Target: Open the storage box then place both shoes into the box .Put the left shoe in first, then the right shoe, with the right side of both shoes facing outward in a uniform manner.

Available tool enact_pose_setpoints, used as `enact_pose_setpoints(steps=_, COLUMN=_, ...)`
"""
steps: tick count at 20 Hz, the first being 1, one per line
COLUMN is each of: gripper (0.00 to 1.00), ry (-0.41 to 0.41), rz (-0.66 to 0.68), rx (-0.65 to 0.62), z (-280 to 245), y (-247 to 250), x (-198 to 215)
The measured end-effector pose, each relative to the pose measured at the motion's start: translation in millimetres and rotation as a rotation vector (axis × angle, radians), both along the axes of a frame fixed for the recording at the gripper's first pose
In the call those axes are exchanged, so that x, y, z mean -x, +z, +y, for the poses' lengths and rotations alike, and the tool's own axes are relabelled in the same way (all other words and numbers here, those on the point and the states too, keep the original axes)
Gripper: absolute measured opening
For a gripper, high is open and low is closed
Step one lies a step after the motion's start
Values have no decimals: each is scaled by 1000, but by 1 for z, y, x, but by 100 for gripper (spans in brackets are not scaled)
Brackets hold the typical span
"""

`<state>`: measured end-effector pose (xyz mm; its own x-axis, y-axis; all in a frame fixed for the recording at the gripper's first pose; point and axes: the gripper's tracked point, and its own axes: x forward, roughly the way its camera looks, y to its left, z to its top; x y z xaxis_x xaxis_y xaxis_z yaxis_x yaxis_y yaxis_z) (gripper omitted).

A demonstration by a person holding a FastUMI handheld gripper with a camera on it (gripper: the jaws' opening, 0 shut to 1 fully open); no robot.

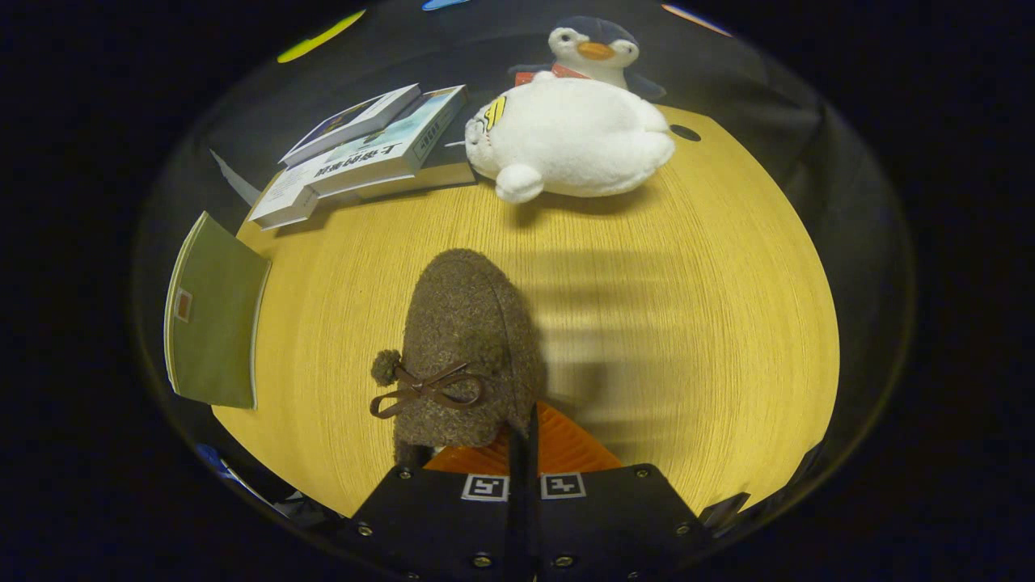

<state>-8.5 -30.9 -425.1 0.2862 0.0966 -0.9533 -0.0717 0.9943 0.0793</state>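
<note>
Gripping shoe (469,356) heel | gripper (521,444) clamped | above table (687,323)

The gripper (522,453) points forward and downward over the table. Its two orange fingers (566,449) stand very close together, with only a thin dark gap between them. The heel edge of a brown felt shoe (465,347) sits in this gap, and both fingers press on it. The black gripper body shows two square markers.
</note>
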Motion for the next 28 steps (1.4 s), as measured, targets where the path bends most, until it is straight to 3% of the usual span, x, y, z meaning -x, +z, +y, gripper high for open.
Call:
enact_pose_setpoints(steps=11, gripper=0, ry=2, rz=-63, rx=-88, z=46, y=73, x=-21)
enact_pose_setpoints(steps=28, gripper=0, ry=163, rz=-121, rx=-113, z=158, y=161, x=-51)
